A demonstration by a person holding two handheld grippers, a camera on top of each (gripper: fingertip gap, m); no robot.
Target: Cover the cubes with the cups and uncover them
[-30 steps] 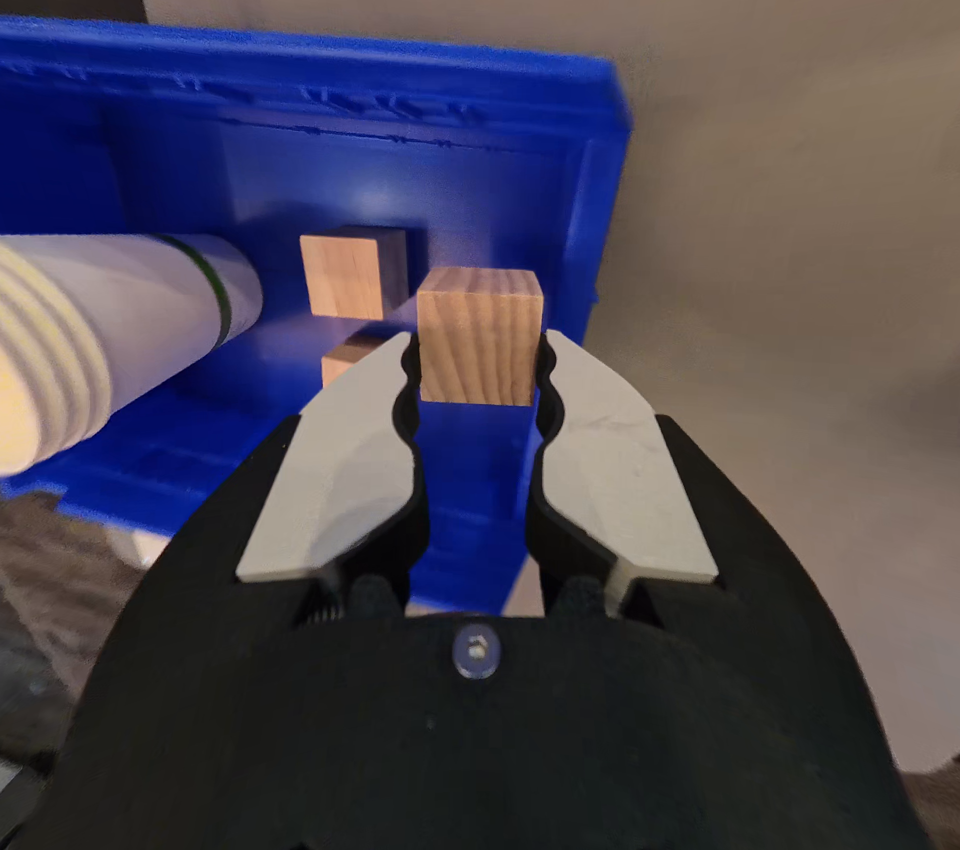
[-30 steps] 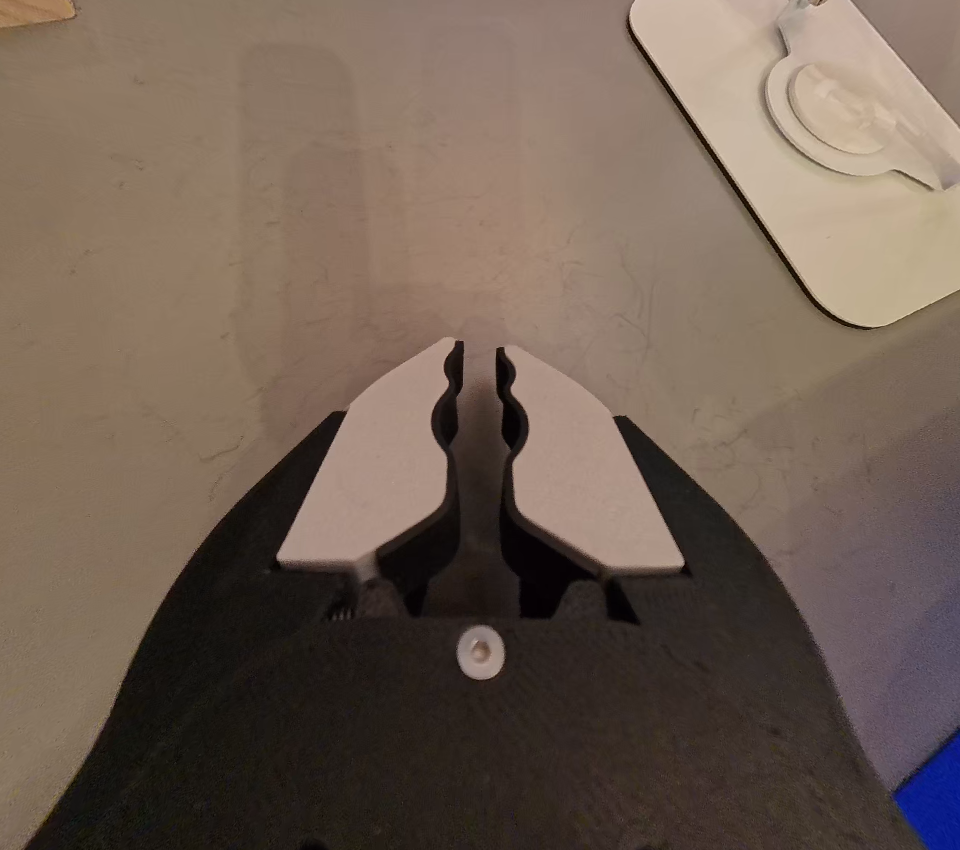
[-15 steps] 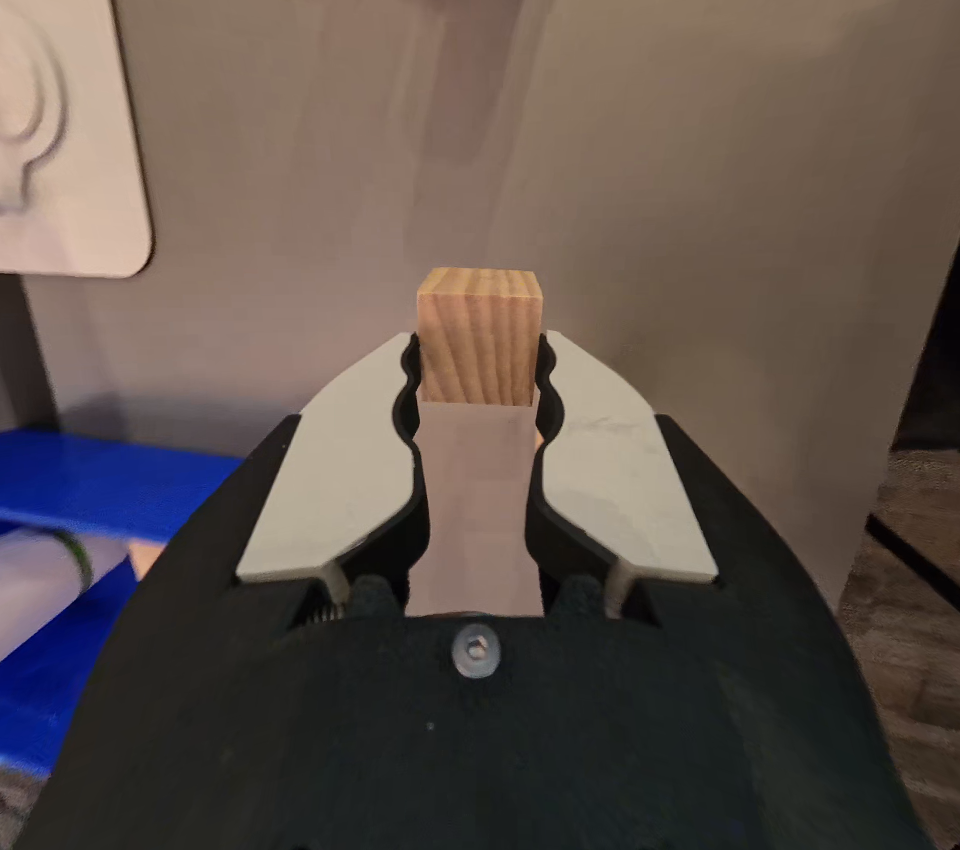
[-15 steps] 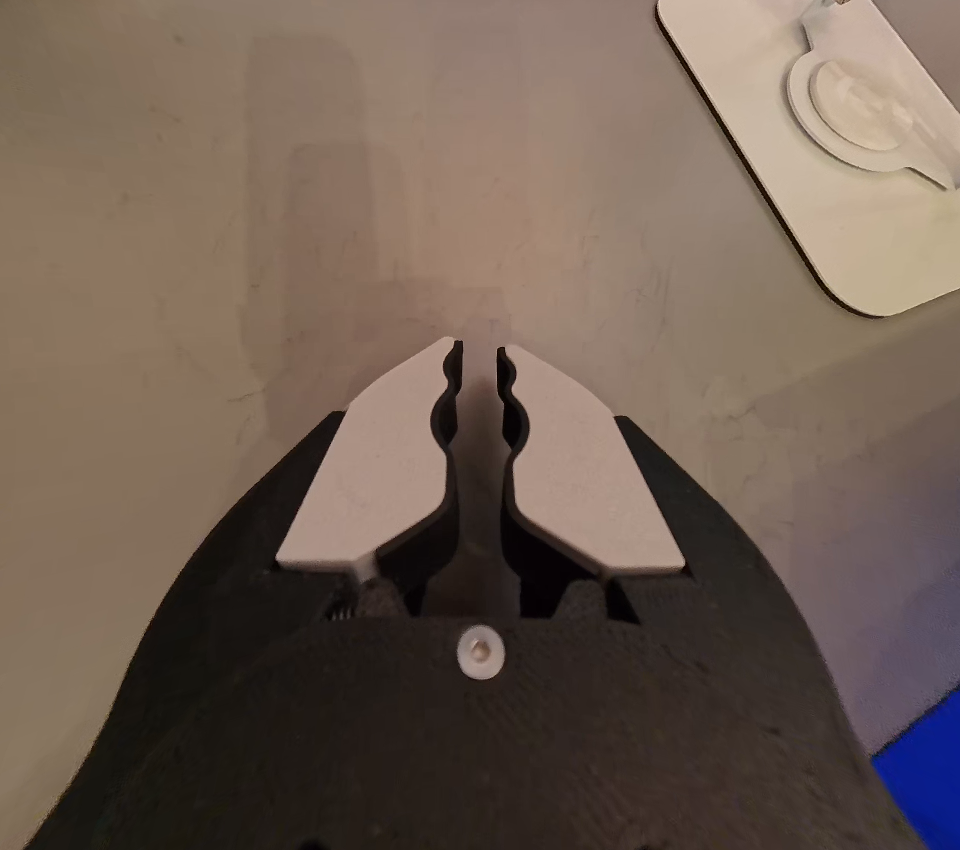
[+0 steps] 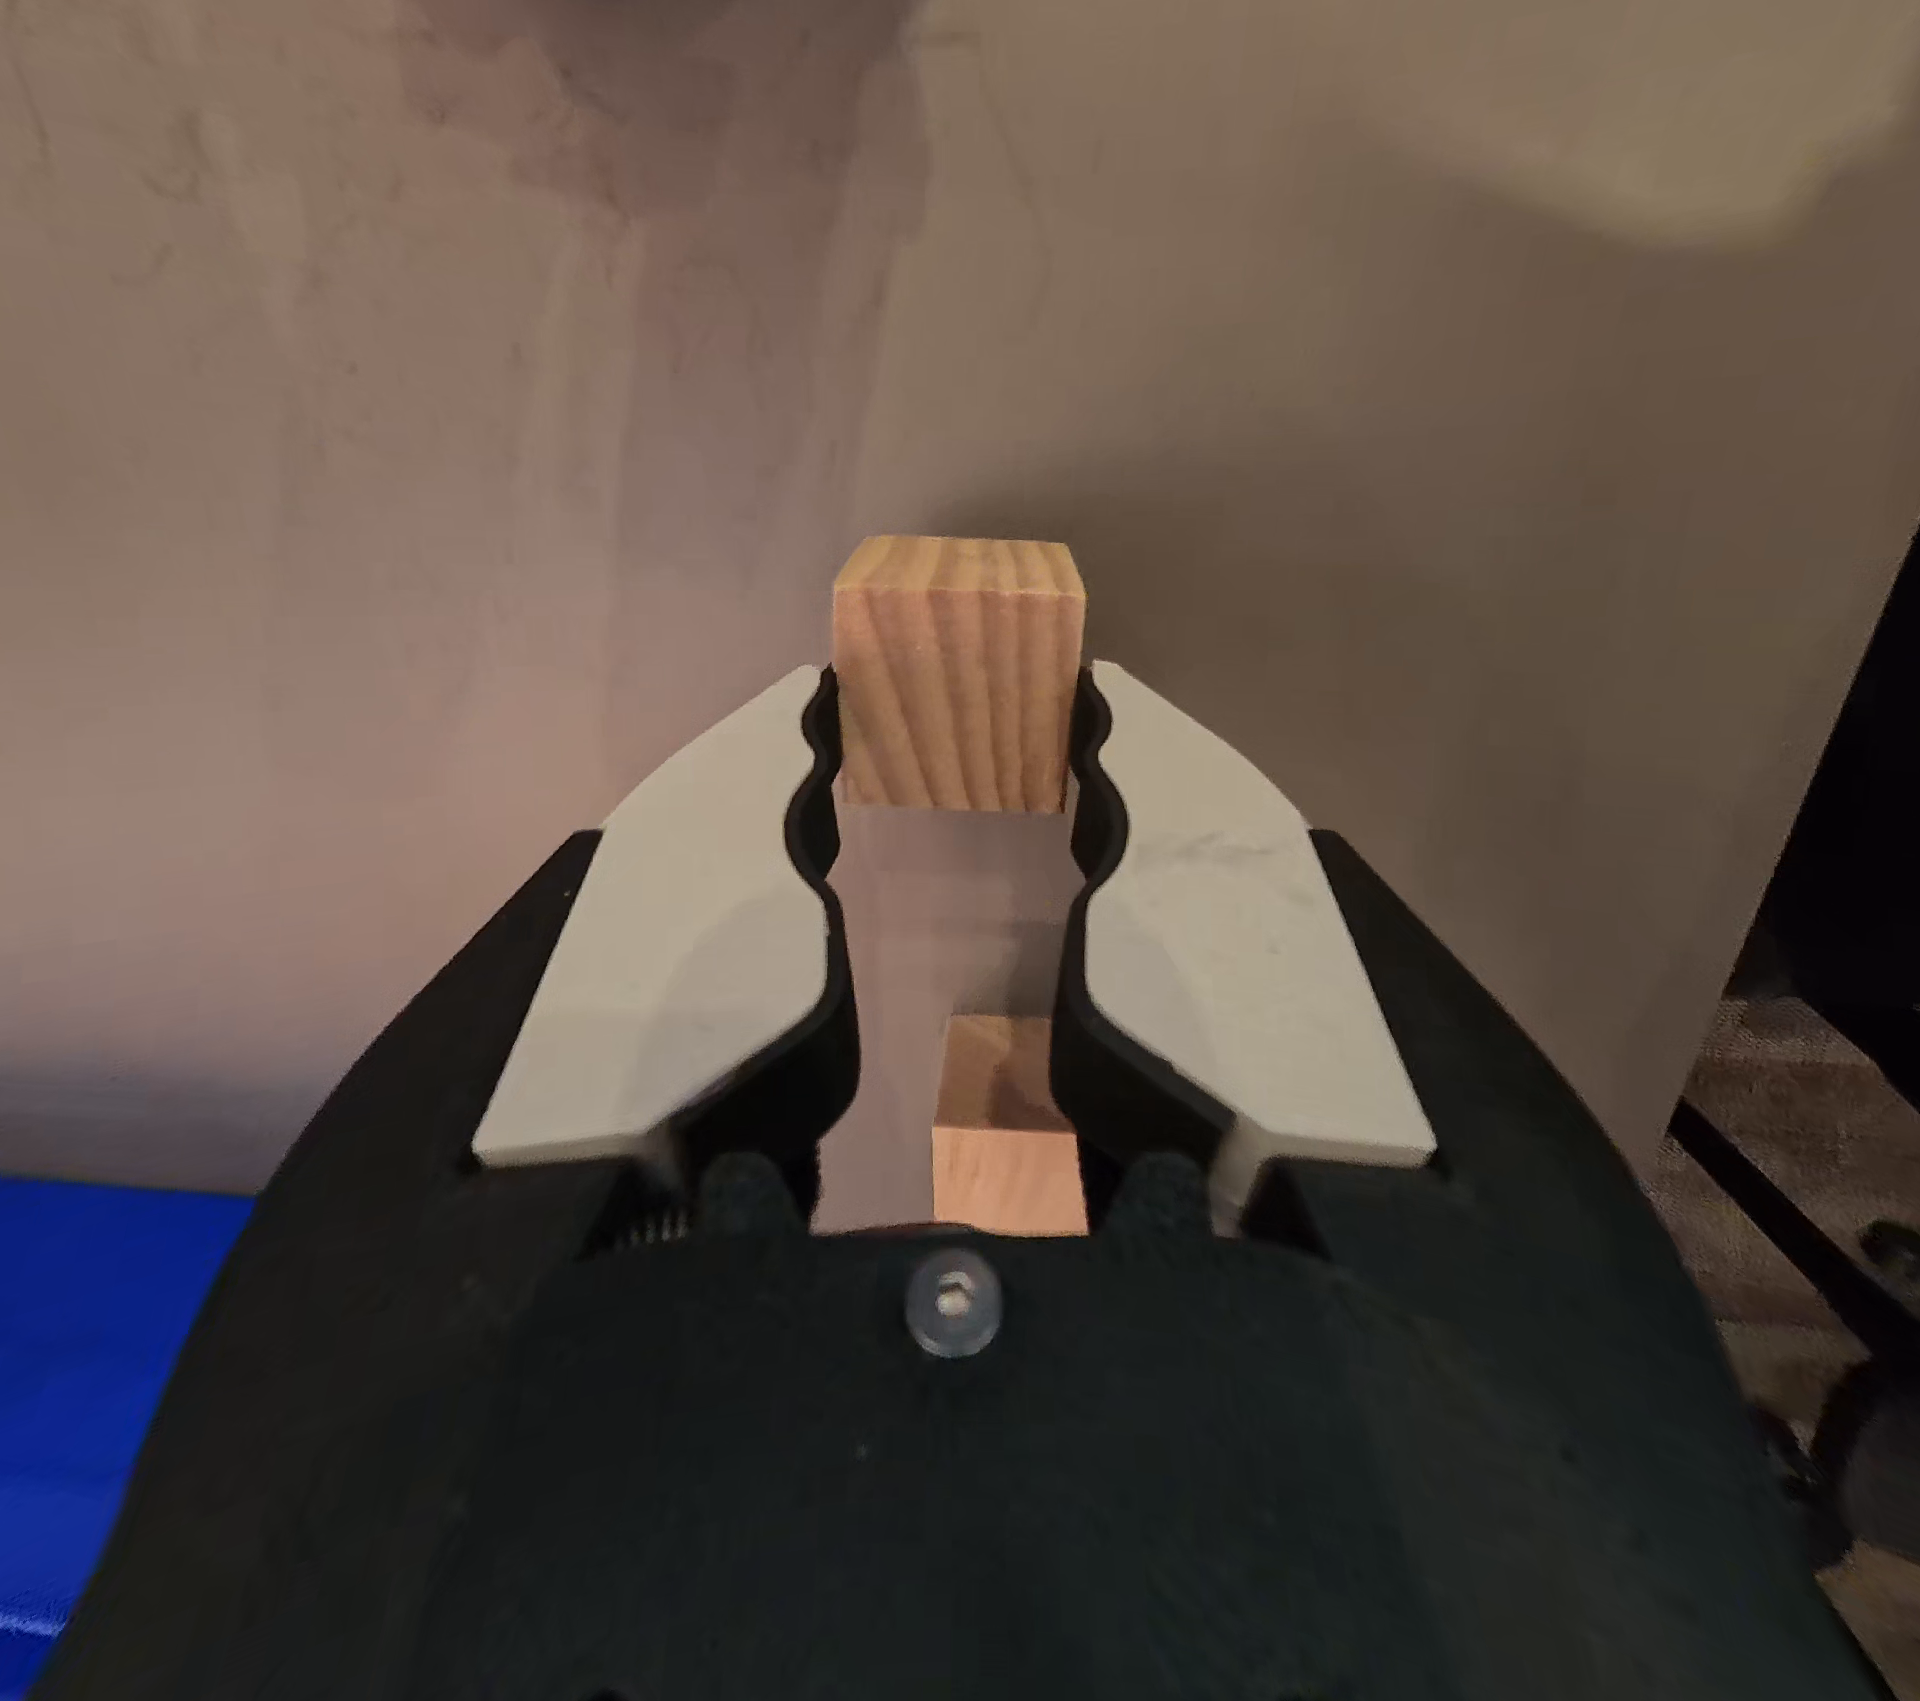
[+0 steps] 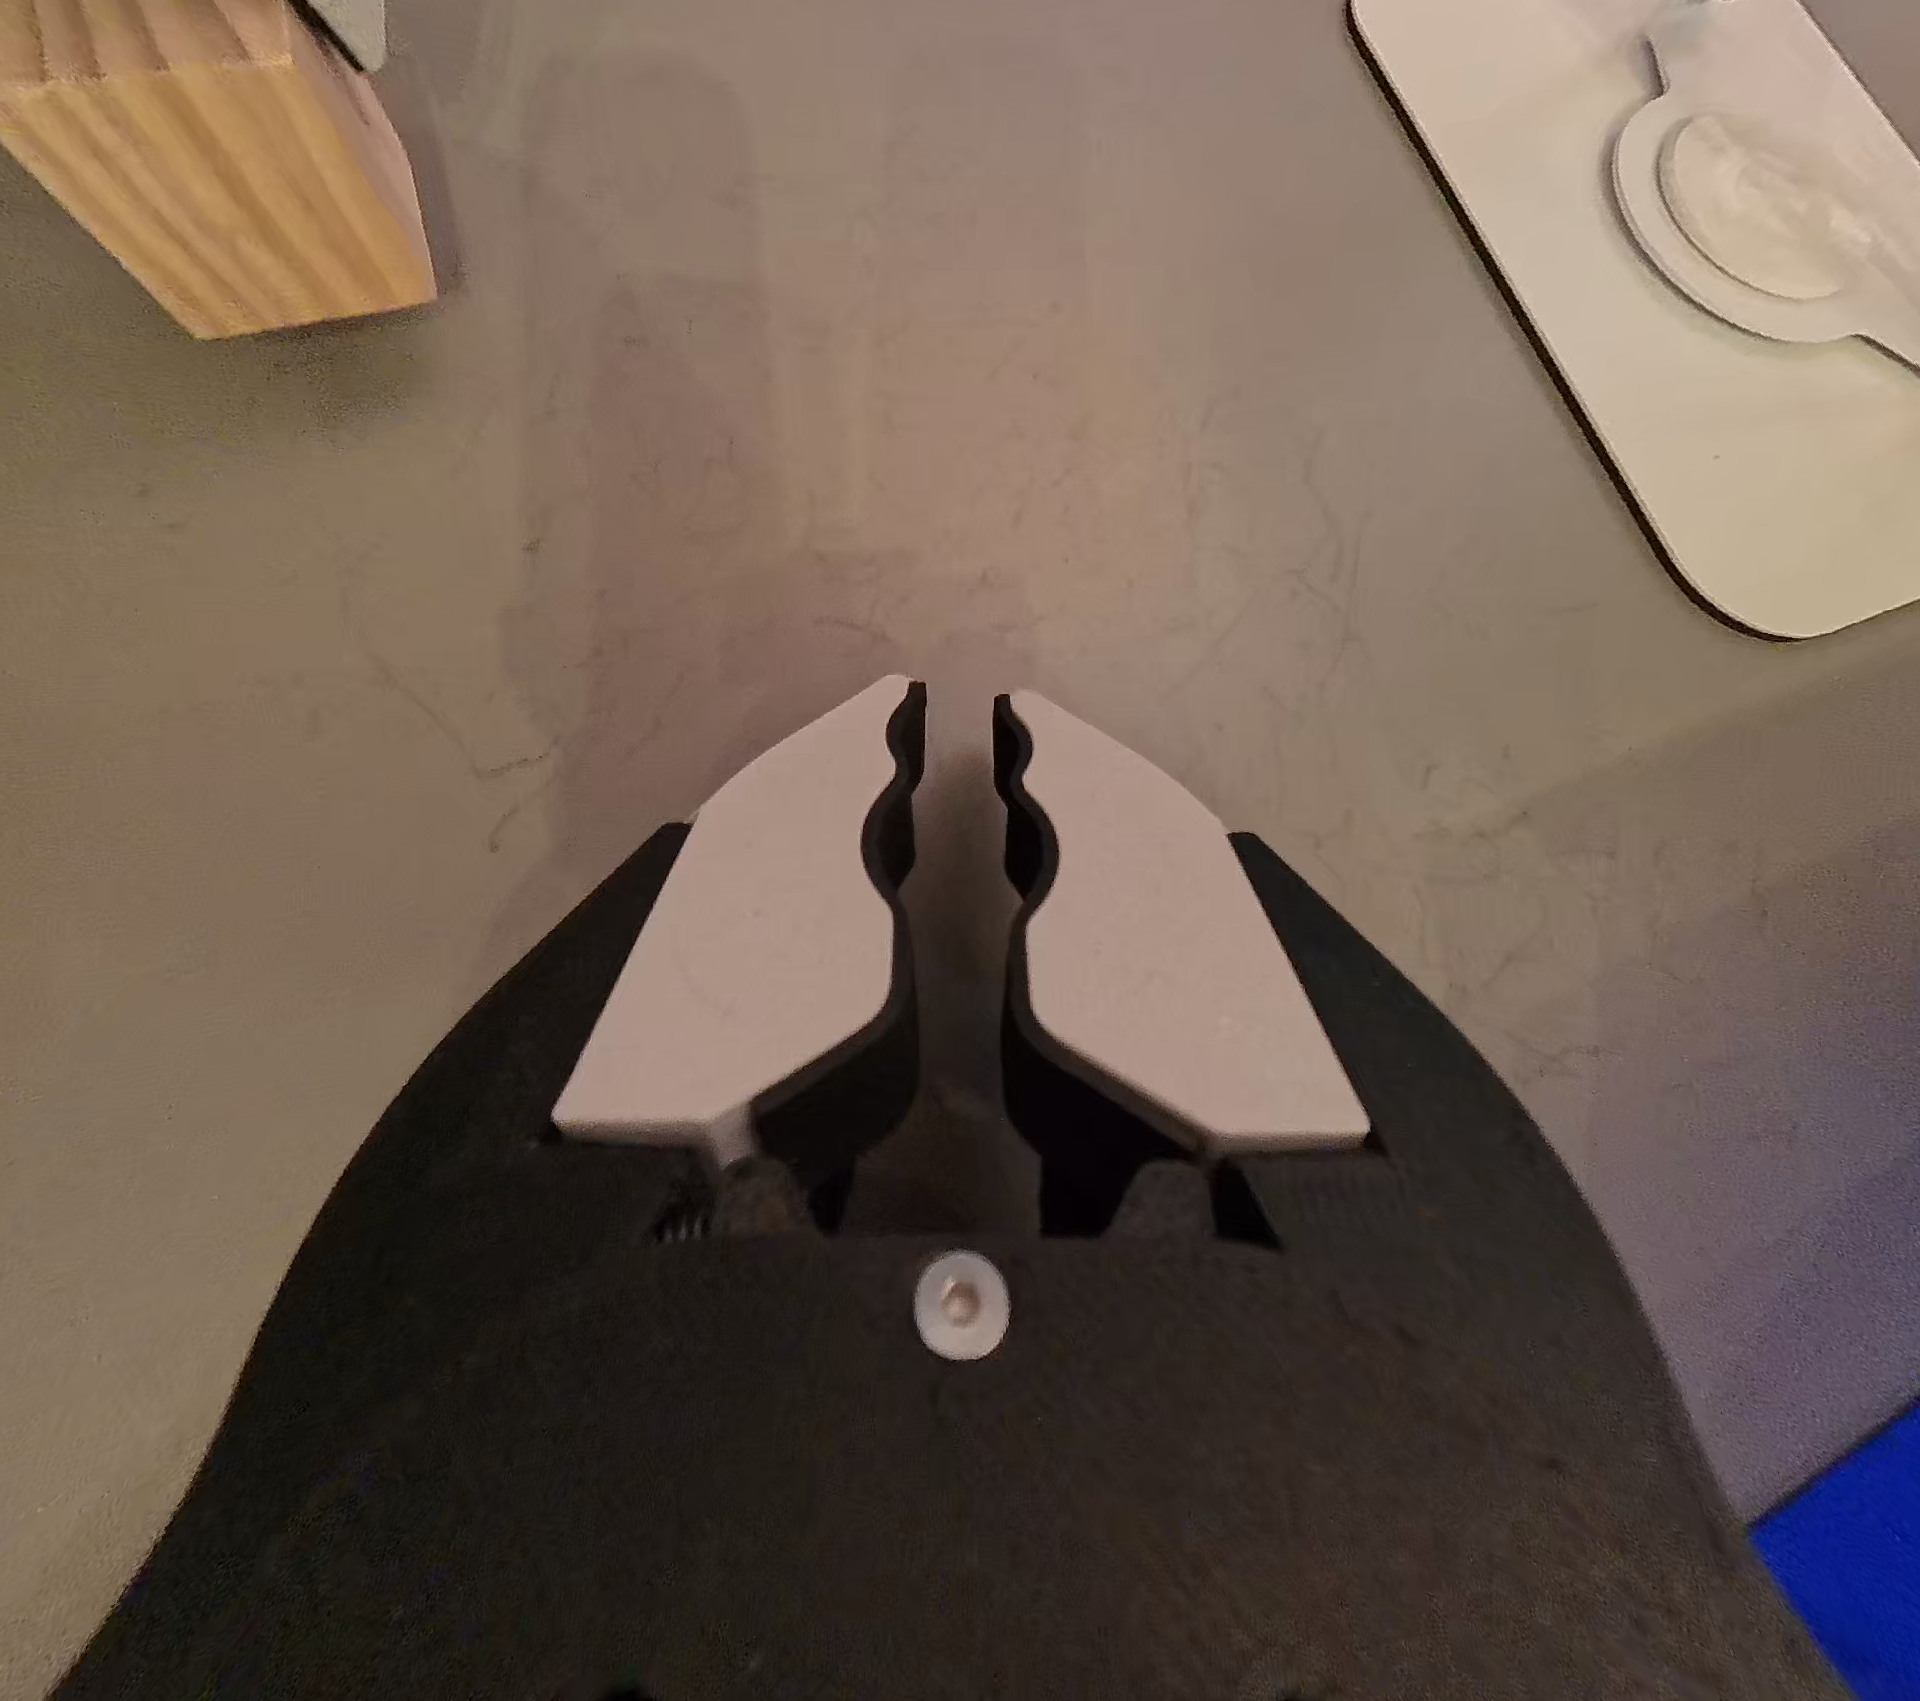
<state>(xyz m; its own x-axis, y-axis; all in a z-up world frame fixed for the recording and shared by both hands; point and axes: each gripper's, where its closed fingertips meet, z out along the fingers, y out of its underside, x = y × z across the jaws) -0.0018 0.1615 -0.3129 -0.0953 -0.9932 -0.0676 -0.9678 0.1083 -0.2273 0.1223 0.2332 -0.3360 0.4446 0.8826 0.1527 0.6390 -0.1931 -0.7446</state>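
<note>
We find the blue bin [image 5: 94, 1402] at the left edge of the worktop [image 5: 1351, 425], only a corner of it in the left wrist view; no cups show in either view. The left gripper [image 5: 953, 695] holds a wooden cube [image 5: 953, 685] pinched between its fingertips, the jaws parted just to the cube's width and pressing both side faces. Whether this cube is touching the worktop or just above it we cannot tell from that view; in the right wrist view a cube [image 6: 208, 197] under a pale fingertip appears to stand on the surface near the left edge of the frame, and we judge it to be the same one. A second cube [image 5: 1003, 1142] rests on the worktop, seen through the gap between the left gripper's fingers, nearer the holder than the gripped one. Further right, the right gripper [image 6: 958, 701] hovers over bare worktop with its jaws nearly closed, a narrow slit between the tips, and grips nothing. At the right edge stands a white flat base plate [image 6: 1538, 217] with a metal stem. Our assessment: the work is at an early stage, cubes being laid out; covering with cups and uncovering both remain undone.
</note>
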